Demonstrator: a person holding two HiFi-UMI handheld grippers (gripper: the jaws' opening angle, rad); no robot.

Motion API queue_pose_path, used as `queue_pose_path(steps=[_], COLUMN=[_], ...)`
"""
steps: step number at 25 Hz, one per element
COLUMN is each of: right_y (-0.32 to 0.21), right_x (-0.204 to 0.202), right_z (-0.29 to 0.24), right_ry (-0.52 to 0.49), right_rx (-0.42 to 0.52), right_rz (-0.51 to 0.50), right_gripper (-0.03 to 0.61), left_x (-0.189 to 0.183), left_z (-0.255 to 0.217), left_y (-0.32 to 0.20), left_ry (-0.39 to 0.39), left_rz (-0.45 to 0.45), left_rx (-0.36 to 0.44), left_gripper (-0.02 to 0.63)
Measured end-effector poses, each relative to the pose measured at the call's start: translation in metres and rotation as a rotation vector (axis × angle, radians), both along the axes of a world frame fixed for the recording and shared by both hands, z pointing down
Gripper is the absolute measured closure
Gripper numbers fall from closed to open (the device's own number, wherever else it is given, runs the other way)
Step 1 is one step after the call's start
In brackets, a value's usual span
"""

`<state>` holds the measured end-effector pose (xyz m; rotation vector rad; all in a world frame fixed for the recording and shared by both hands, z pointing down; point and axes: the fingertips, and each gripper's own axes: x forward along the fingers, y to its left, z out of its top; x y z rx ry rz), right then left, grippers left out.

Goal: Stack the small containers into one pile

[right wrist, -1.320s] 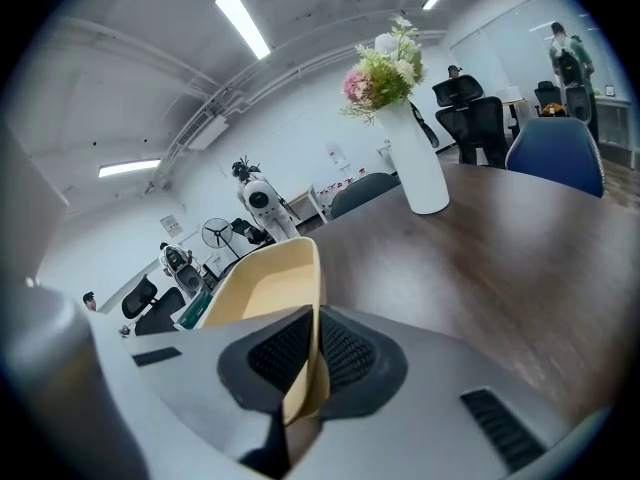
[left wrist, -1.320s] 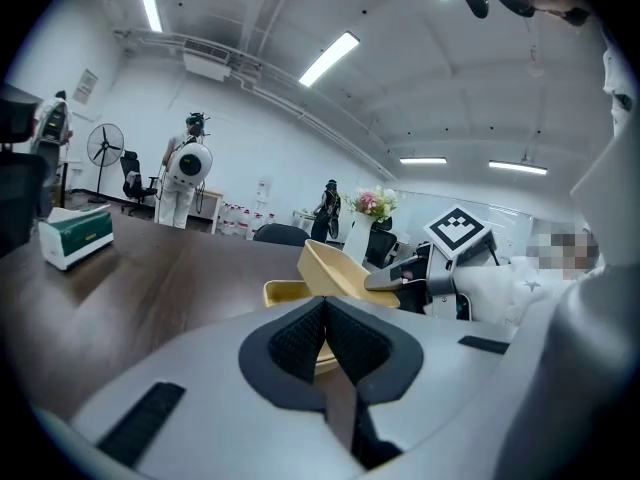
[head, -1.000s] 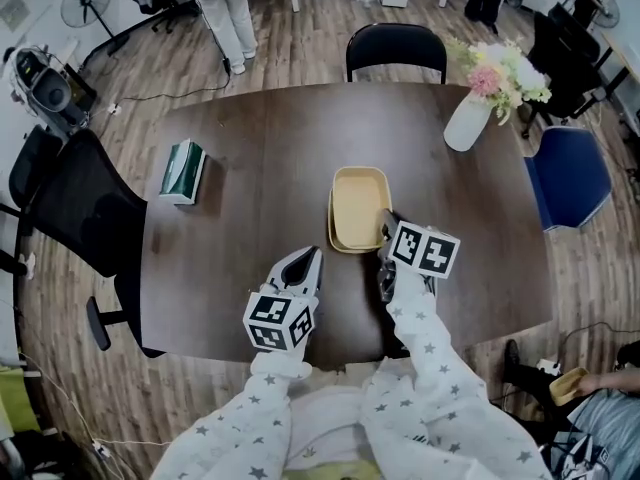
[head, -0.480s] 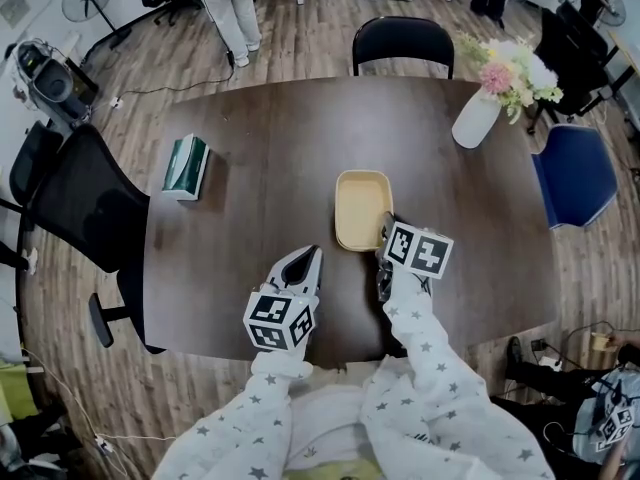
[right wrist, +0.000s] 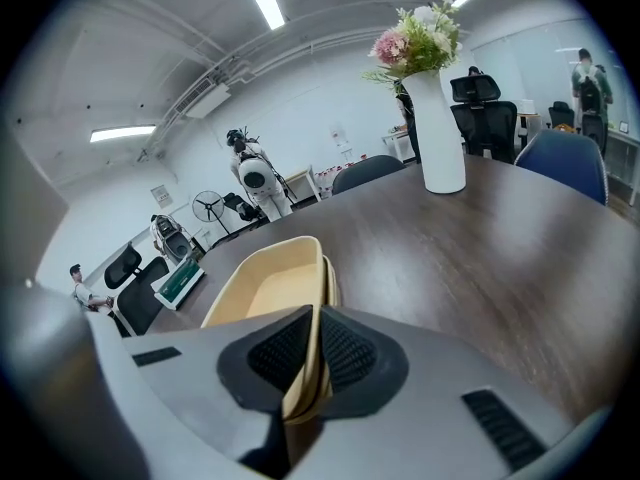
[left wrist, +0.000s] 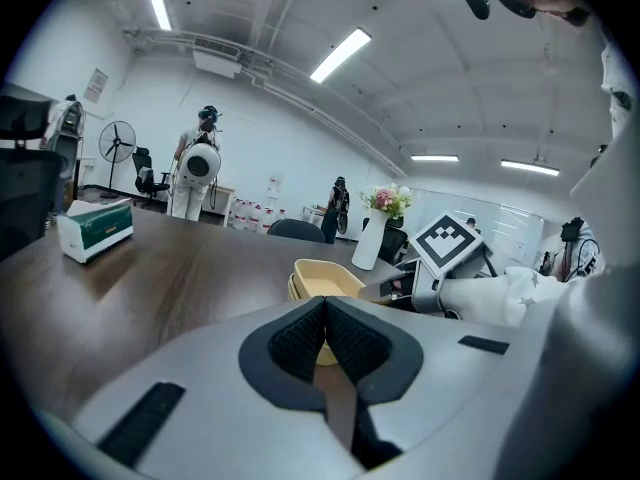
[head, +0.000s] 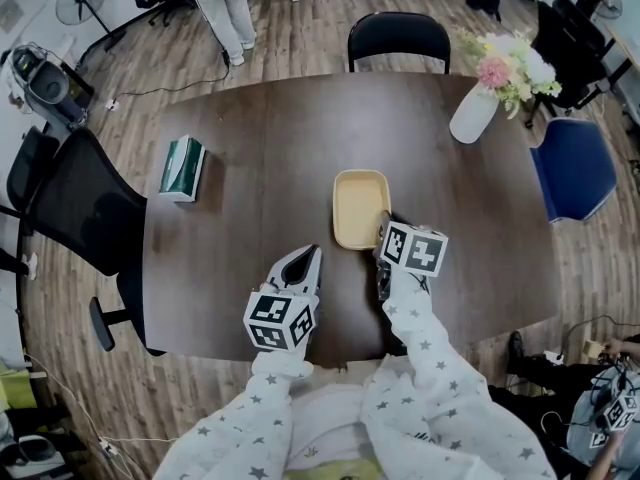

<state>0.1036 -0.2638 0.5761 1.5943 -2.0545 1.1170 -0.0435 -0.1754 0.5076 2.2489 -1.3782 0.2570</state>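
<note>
- The right gripper is clamped on the near-end wall of a pale yellow, rounded-rectangular plastic container, its ribbed black pads pressing the thin rim from both sides.
- A second matching container rim shows just outside the first, so the upper tub appears to be nested in a lower one. Whether the pinch takes in one wall or both cannot be told.
- If both walls are caught, pulling the gripper away would likely drag or tip the whole pile rather than free the top tub.
- The hold is at one end only. Any lift or twist from there could cock the upper tub, leaving it askew instead of seated flat.
- Letting go before the upper tub has settled could leave it riding high on one edge.
- The left gripper has its jaws together on nothing. It hangs over the table's near edge, near the pile but apart from it, so it offers no steadying if the tubs slide.
- In the head view, the pile sits right of centre on the dark brown wooden table, where smooth plastic may skid under a sideways push.
- The white vase of flowers and the green tissue box stand well apart, so a knock there looks unlikely.
</note>
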Motion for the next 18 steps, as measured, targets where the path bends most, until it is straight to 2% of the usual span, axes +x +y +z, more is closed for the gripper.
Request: queue_pose_path(steps=[9, 18], right_y=[0.000, -0.001], right_x=[-0.008, -0.014], right_z=[-0.003, -0.010], right_ry=[0.022, 0.034], right_rx=[0.028, 0.084], right_rz=[-0.080, -0.121], right_gripper=[0.537, 0.416], left_x=[0.004, 0.006], left_z=[-0.001, -0.004], left_y=[-0.002, -0.003], left_ry=[0.003, 0.001], left_rz=[0.007, 0.008], left_rx=[0.001, 0.010], left_gripper=[0.589, 0.589])
